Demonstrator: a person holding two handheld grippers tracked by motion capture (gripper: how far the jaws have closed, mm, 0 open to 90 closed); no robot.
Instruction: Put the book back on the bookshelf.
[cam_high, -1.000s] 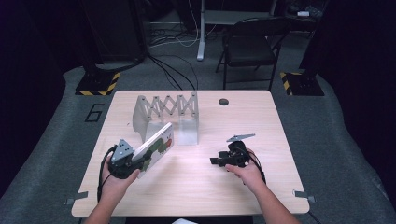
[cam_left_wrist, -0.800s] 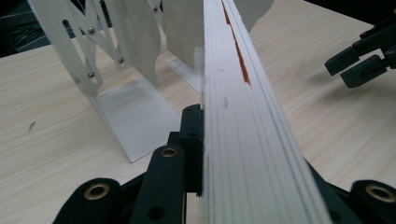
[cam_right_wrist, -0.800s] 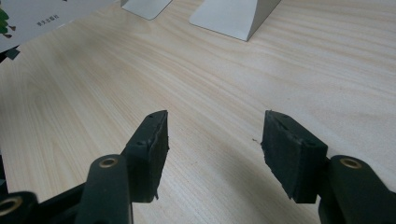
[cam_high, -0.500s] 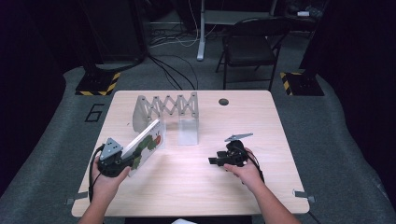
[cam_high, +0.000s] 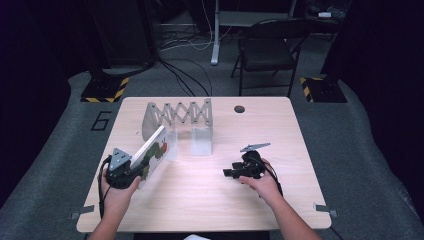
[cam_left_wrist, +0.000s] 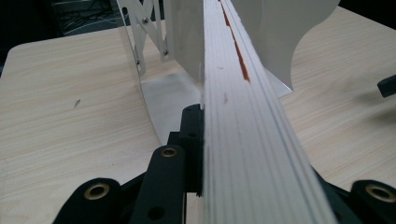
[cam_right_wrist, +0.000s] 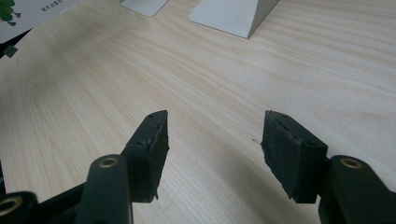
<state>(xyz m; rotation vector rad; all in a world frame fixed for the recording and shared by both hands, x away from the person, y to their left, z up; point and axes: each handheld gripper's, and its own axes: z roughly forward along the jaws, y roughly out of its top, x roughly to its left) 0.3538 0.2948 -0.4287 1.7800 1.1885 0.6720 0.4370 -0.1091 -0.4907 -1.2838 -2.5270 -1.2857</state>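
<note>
My left gripper (cam_high: 136, 169) is shut on a thin white picture book (cam_high: 156, 150) with a green and red cover. The book slants up and away toward a metal accordion book rack (cam_high: 177, 112) at the table's back left. In the left gripper view the book's page edge (cam_left_wrist: 247, 130) runs forward from one black finger (cam_left_wrist: 191, 135) toward the rack's white dividers (cam_left_wrist: 285, 32). My right gripper (cam_high: 227, 173) rests low over the bare wood right of centre. It is open, with nothing between its pads (cam_right_wrist: 289, 149), and it points left toward the book (cam_right_wrist: 28, 11).
The rack's flat divider feet (cam_high: 202, 141) lie on the wooden table (cam_high: 280, 125) just right of the book. A round cable hole (cam_high: 239, 108) sits near the back edge. A folding chair (cam_high: 270, 50), cables and hazard-striped bases stand on the floor behind.
The left gripper with the book has shifted a little to the left and toward the front edge. The right gripper has stayed put.
</note>
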